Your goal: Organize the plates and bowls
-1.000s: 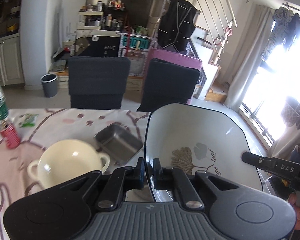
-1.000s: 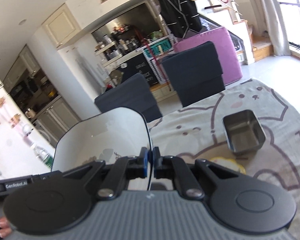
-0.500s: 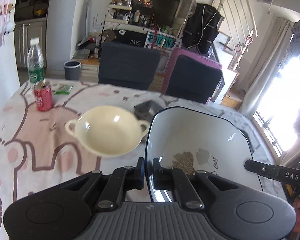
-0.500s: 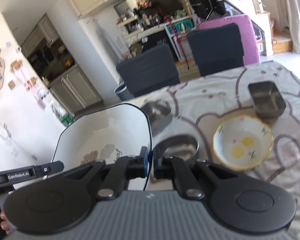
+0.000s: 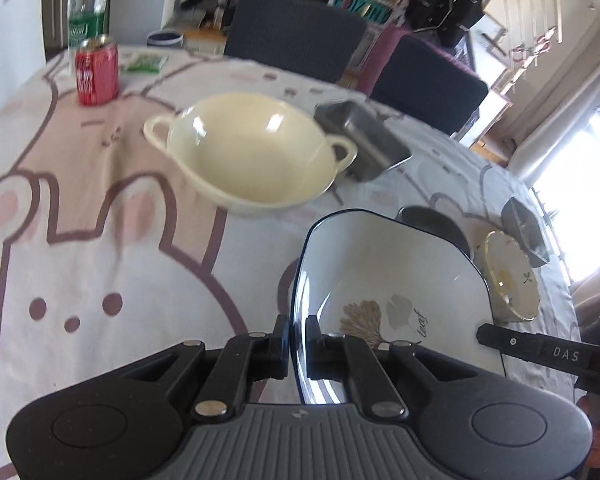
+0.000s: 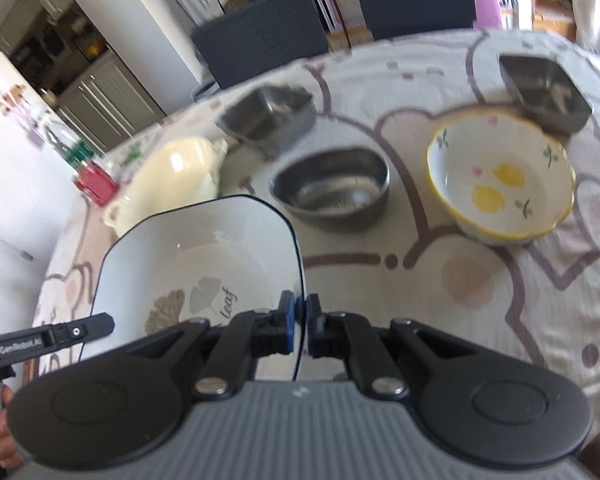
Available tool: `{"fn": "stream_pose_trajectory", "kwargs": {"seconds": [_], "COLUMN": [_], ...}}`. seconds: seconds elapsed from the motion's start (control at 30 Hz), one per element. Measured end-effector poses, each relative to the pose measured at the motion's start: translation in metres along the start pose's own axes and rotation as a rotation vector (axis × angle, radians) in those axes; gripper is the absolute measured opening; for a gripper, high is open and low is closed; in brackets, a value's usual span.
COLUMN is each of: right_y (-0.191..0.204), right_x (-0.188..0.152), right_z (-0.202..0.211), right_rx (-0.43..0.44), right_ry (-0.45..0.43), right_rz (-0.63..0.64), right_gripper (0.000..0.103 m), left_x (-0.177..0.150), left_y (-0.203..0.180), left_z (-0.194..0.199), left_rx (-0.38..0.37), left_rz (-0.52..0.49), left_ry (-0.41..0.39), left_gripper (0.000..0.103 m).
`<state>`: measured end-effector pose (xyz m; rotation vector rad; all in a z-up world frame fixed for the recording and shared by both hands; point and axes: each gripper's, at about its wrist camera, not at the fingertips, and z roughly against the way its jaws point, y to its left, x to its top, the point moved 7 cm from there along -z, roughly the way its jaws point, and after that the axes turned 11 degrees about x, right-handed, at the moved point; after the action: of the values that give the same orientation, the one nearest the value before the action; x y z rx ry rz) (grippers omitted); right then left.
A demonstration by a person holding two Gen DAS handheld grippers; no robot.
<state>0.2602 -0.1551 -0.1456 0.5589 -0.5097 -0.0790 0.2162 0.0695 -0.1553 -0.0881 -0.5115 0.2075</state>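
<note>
Left wrist view: the left gripper [image 5: 298, 334] sits at lower centre, jaws pinched onto the left rim of a white square plate [image 5: 392, 280] with a dark edge and a leaf print. The plate fills the lower right of the frame, held above the tablecloth [image 5: 100, 240]. The right gripper's finger [image 5: 540, 350] reaches in from the right edge.

Upper centre: cream two-handled bowl [image 5: 252, 156], a steel rectangular tray [image 5: 360, 146] just beside its right handle. Upper left: red soda can [image 5: 97, 71], green-labelled bottle [image 5: 87, 4] behind it. Right edge: yellow-rimmed floral bowl [image 5: 508, 276], seen edge-on.

Right wrist view: the right gripper [image 6: 300, 330] at lower centre, jaws clamped on the plate's right rim; plate occupies lower left. Centre: round steel bowl [image 6: 332, 188]. Right of it, the floral bowl, apart from it. A second steel tray [image 6: 544, 88] at upper right, touching or nearly touching the floral bowl's far rim; cannot tell which. Cream bowl at middle left.
</note>
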Motion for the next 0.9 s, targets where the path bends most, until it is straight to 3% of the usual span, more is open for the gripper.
{"fn": "stream_pose_trajectory", "kwargs": {"seconds": [0.43,0.9], "right_y": [-0.009,-0.007], "right_x": [-0.008,-0.006], "right_z": [-0.031,-0.049], "right_rx": [-0.049,-0.090], "right_ry": [0.110,0.131], "right_rz": [-0.034,-0.059], "right_gripper": [0.007,0.008], "left_x": [-0.007,0.002], "left_y": [0.005,0.008], "left_z": [-0.032,-0.051], "left_rx": [0.040,0.073], "left_rz": [0.011,0.030], "left_ry": [0.138,0.172], "left_gripper": [0.008,0.008]}}
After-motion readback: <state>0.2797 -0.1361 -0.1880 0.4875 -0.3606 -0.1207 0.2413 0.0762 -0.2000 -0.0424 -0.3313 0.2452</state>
